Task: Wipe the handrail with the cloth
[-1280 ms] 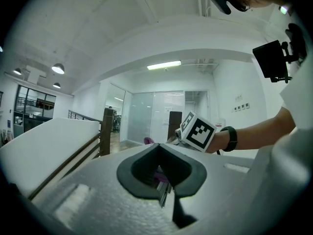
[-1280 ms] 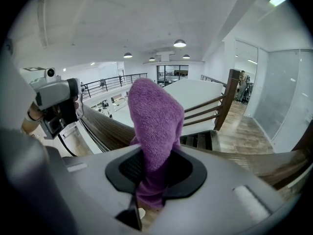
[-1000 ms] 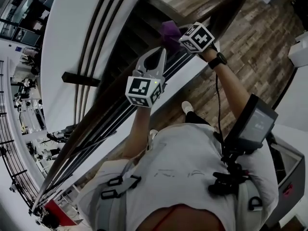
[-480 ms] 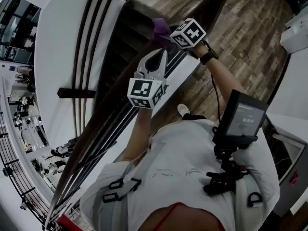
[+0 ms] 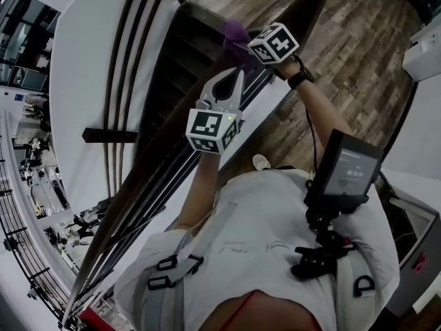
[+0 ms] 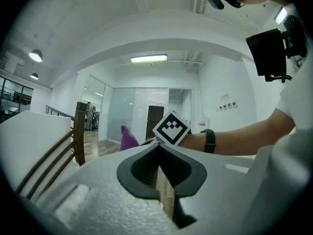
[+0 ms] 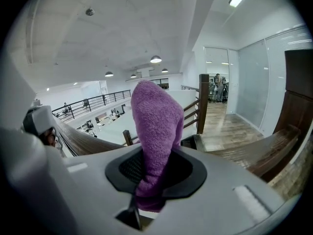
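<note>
Above the wooden handrail (image 5: 141, 174), right gripper's (image 7: 151, 177) fingers pinch the purple cloth (image 7: 154, 126); left gripper's (image 6: 158, 155) fingers pressed together.

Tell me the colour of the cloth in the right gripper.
Purple. The cloth shows best in the right gripper view.

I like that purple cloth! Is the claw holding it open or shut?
Shut on it: the right gripper pinches the purple cloth between its jaws, and the rest sticks up above them.
</note>
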Tool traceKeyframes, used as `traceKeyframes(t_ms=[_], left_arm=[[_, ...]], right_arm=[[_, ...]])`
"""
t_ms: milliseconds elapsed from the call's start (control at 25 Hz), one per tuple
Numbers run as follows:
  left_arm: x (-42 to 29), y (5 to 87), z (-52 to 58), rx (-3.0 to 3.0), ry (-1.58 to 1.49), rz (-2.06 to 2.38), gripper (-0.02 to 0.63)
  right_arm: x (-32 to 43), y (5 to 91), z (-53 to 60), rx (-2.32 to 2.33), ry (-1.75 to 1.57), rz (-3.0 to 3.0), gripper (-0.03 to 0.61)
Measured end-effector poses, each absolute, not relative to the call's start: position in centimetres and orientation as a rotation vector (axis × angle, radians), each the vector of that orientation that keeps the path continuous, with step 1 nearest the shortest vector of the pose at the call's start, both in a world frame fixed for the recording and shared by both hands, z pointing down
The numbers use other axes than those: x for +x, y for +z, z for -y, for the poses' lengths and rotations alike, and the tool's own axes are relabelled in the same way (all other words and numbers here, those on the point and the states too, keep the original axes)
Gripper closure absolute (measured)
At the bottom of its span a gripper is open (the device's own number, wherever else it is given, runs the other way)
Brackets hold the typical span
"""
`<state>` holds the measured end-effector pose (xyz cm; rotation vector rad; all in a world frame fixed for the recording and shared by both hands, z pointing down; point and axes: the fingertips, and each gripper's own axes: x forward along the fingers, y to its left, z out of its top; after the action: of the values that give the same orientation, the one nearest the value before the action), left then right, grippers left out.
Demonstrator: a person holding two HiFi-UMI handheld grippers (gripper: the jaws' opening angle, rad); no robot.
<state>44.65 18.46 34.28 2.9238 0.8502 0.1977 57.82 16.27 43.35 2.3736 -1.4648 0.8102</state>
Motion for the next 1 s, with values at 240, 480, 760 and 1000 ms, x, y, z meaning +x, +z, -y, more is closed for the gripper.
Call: traceKeyframes(t_ms=[240, 480, 760, 1000], left_arm=[[46.5, 34.2, -19.6, 2.927, 0.195, -0.851, 0.614], [47.9, 34.0, -21.3, 2.911, 0.201, -0.89, 0.614], [50.1, 33.8, -24.4, 2.905, 0.213, -0.931, 0.614], [52.1, 33.6, -26.3, 2.893, 0.201, -0.95, 0.614]], right_arm=[[61.3, 43.4, -19.0, 2.442, 0.804, 1.418, 0.491], [63.6, 43.1, -20.6, 2.48, 0.808, 1.387, 0.491], [66.3, 42.9, -23.0, 2.513, 0.805, 1.338, 0.491], [69.8, 42.9, -26.1, 2.576, 0.77, 1.251, 0.491]])
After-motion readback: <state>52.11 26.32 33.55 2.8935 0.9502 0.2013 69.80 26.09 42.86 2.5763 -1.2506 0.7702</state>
